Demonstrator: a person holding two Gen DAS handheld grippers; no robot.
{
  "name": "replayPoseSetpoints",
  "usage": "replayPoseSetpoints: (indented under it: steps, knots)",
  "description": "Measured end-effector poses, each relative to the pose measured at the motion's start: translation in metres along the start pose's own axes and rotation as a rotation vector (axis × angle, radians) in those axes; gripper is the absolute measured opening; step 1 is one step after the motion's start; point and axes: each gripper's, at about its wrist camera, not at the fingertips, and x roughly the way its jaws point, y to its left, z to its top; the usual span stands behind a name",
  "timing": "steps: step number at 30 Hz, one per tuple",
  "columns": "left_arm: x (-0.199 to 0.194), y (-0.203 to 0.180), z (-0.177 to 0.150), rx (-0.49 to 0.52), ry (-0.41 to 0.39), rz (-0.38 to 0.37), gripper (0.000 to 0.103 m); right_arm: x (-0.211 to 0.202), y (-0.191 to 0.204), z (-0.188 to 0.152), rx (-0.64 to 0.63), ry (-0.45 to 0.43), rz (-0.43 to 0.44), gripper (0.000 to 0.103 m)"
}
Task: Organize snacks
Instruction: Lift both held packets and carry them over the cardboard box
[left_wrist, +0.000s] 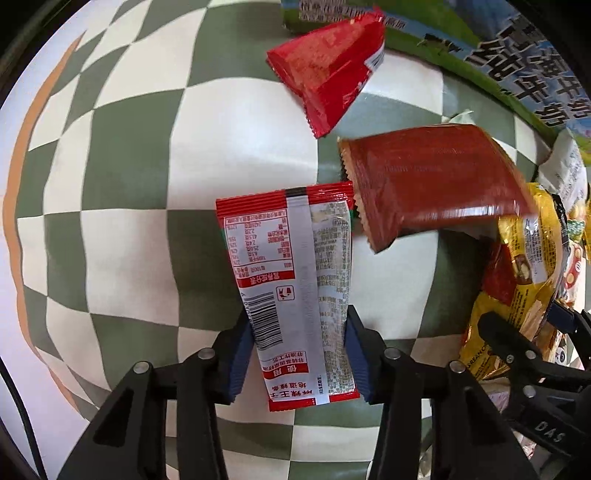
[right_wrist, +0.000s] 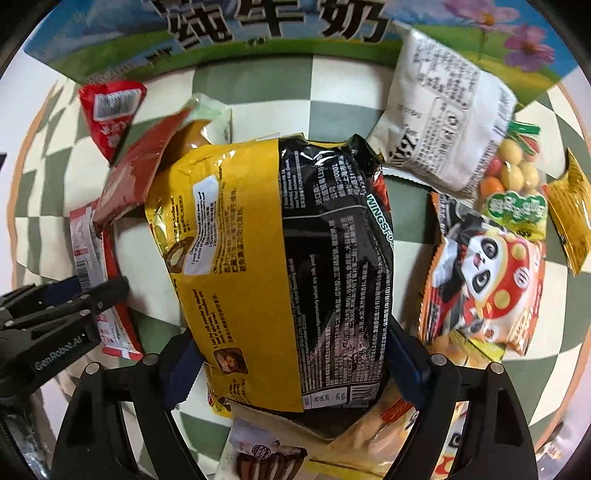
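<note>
Snacks on a green-and-cream chequered tabletop (left_wrist: 122, 177), catalogued from two wrist views.

Left gripper (left_wrist: 299, 354): jaws closed tight on a red-and-white sachet (left_wrist: 291, 280), printed back face up, barcode towards the left pad. The sachet hangs clear of the cloth, gripped by its lower part.

Right gripper (right_wrist: 291, 373): jaws spread wide and clamped on the flanks of a large yellow-and-black noodle packet (right_wrist: 280, 258), back panel facing the camera, the blue pads pressing against both its sides.

Loose items, left view: a bright red wrapper (left_wrist: 328, 70) near the top; a brown-red wrapper (left_wrist: 432, 181) just right of the sachet, its corner overlapping it in the picture.

Loose items, right view: a white packet (right_wrist: 443, 122) with black print, upper right; a bag of round yellow and orange sweets (right_wrist: 513, 177) beside it; a panda-print packet (right_wrist: 484, 280) at the right; a small yellow wrapper (right_wrist: 572, 214) near the edge.

A printed milk carton box (right_wrist: 273, 33) runs along the far side of the cloth.
</note>
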Motion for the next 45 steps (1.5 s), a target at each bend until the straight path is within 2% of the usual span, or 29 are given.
replayPoseSetpoints:
  steps: [9,15,18,21,22,24,29,33,37,42,45]
  knots:
    - [-0.059,-0.002,-0.036,-0.021,-0.063,-0.065,0.043,-0.063,-0.033,-0.015,0.053,-0.063,0.147,0.089]
    - [-0.135,-0.009,-0.048,0.006,-0.17,-0.124,0.043,-0.129,-0.065,-0.008,0.057,-0.12,0.225,0.089]
    - [-0.177,-0.02,-0.042,0.044,-0.238,-0.146,0.043,-0.168,-0.081,-0.007,0.055,-0.164,0.253,0.089]
    - [-0.213,-0.036,-0.008,0.082,-0.27,-0.197,0.043,-0.207,-0.097,0.002,0.064,-0.214,0.279,0.089]
    - [-0.217,-0.044,0.022,0.097,-0.275,-0.209,0.043,-0.214,-0.094,0.008,0.068,-0.225,0.284,0.089]
    - [-0.23,-0.051,0.038,0.126,-0.29,-0.225,0.043,-0.233,-0.104,0.021,0.076,-0.253,0.297,0.089]
    - [-0.238,-0.071,0.132,0.227,-0.318,-0.172,0.043,-0.259,-0.119,0.077,0.055,-0.314,0.241,0.089]
    - [-0.213,-0.08,0.195,0.236,-0.253,-0.155,0.044,-0.244,-0.123,0.139,0.048,-0.301,0.166,0.089]
    - [-0.176,-0.084,0.246,0.235,-0.17,-0.159,0.044,-0.212,-0.134,0.191,0.039,-0.247,0.113,0.089]
    - [-0.13,-0.086,0.287,0.236,-0.057,-0.155,0.043,-0.172,-0.136,0.221,0.04,-0.174,0.096,0.089]
    - [-0.123,-0.091,0.302,0.235,-0.025,-0.141,0.044,-0.148,-0.136,0.237,0.047,-0.138,0.094,0.089]
